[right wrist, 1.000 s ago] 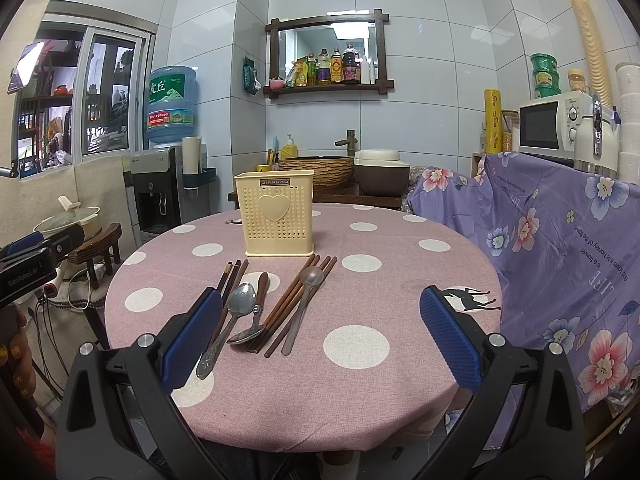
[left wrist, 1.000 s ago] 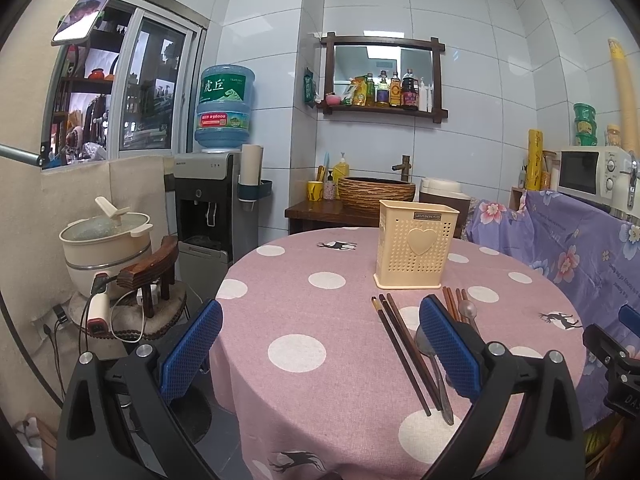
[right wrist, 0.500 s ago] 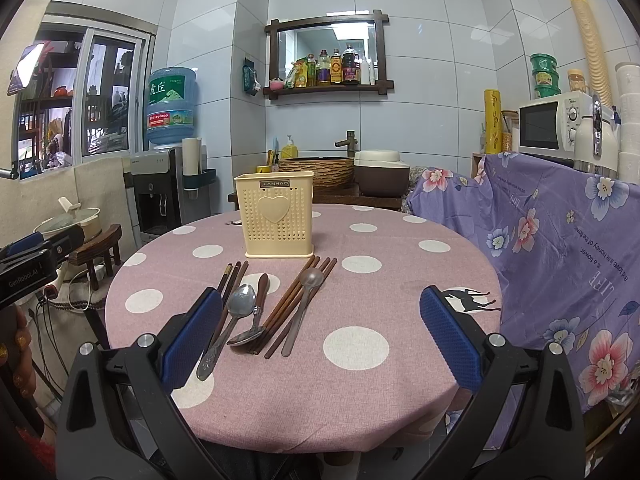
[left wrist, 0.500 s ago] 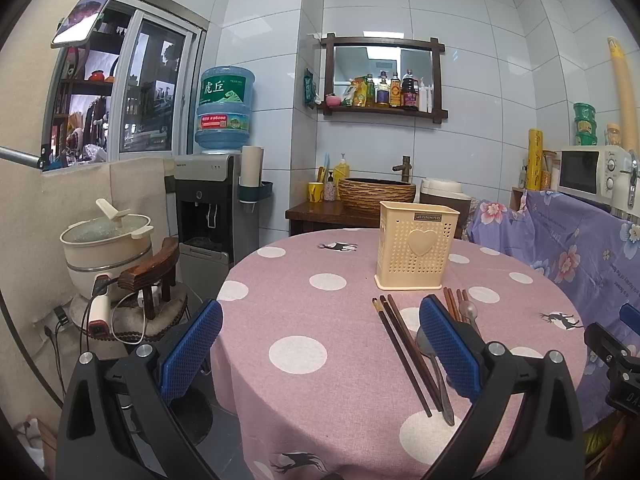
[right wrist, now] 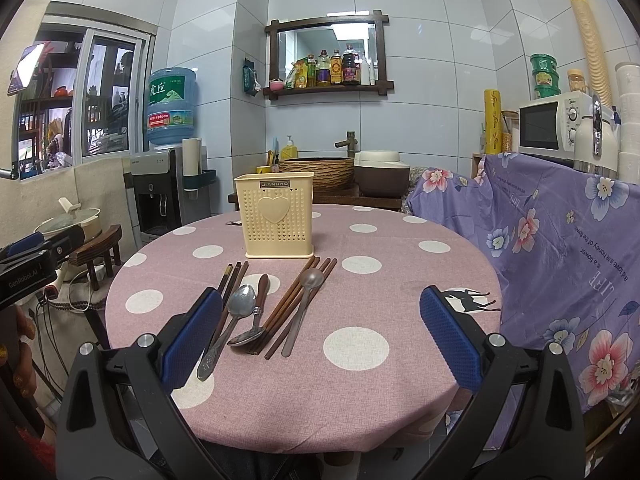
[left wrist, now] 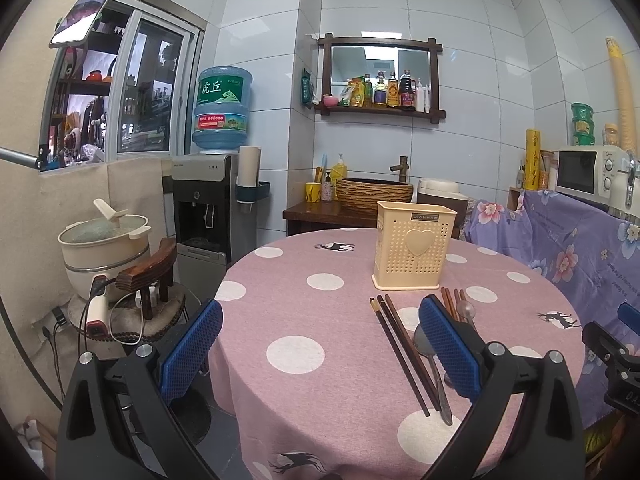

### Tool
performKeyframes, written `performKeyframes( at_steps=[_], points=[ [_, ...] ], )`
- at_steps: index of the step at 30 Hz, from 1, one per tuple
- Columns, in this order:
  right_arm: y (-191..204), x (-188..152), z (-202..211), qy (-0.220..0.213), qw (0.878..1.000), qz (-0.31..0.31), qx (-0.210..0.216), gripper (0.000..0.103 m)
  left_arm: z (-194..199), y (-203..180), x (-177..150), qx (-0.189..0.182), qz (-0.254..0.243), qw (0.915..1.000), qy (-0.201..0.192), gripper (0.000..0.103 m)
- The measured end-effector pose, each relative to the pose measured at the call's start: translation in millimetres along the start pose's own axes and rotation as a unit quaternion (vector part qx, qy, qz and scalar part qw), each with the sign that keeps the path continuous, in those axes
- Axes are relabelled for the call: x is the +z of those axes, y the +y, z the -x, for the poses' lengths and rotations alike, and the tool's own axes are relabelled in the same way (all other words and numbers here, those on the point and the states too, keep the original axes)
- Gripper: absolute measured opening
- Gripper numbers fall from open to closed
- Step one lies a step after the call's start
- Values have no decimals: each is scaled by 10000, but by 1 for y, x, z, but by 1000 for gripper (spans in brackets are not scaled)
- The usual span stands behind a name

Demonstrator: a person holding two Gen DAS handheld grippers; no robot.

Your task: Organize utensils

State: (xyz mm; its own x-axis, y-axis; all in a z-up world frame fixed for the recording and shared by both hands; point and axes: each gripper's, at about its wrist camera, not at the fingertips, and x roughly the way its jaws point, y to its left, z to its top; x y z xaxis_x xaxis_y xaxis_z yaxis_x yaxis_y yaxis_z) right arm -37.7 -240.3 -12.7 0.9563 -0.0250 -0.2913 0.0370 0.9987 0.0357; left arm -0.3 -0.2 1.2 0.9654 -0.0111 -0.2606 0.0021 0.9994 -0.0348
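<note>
A cream perforated utensil holder (right wrist: 275, 216) (left wrist: 414, 251) stands upright on the round pink polka-dot table (right wrist: 400, 292) (left wrist: 320, 320). In front of it lie dark chopsticks (right wrist: 236, 276) (left wrist: 400, 352), a steel spoon (right wrist: 240, 304), a wooden-handled spoon (right wrist: 256, 316), brown chopsticks (right wrist: 296, 300) and a translucent spoon (right wrist: 308, 296). My right gripper (right wrist: 320, 332) is open near the table's front edge, its left pad (right wrist: 194, 330) covering the dark chopsticks' near ends. My left gripper (left wrist: 320, 352) is open at the table's left side; its right pad (left wrist: 448, 344) hides part of the spoons.
A purple floral cloth (right wrist: 560, 248) covers furniture to the right, with a microwave (right wrist: 554, 126) above. A water dispenser (left wrist: 204, 204), a pot (left wrist: 102, 252) and a small wooden stool (left wrist: 148, 276) stand left of the table. A wicker basin (right wrist: 316, 172) sits behind.
</note>
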Motion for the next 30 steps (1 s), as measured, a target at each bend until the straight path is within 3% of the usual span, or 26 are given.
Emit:
performKeyframes(
  at_steps=[30],
  points=[
    [10, -9, 0, 9, 10000, 17, 10, 98, 1, 2, 0, 4, 7, 10000, -6, 98]
  ],
)
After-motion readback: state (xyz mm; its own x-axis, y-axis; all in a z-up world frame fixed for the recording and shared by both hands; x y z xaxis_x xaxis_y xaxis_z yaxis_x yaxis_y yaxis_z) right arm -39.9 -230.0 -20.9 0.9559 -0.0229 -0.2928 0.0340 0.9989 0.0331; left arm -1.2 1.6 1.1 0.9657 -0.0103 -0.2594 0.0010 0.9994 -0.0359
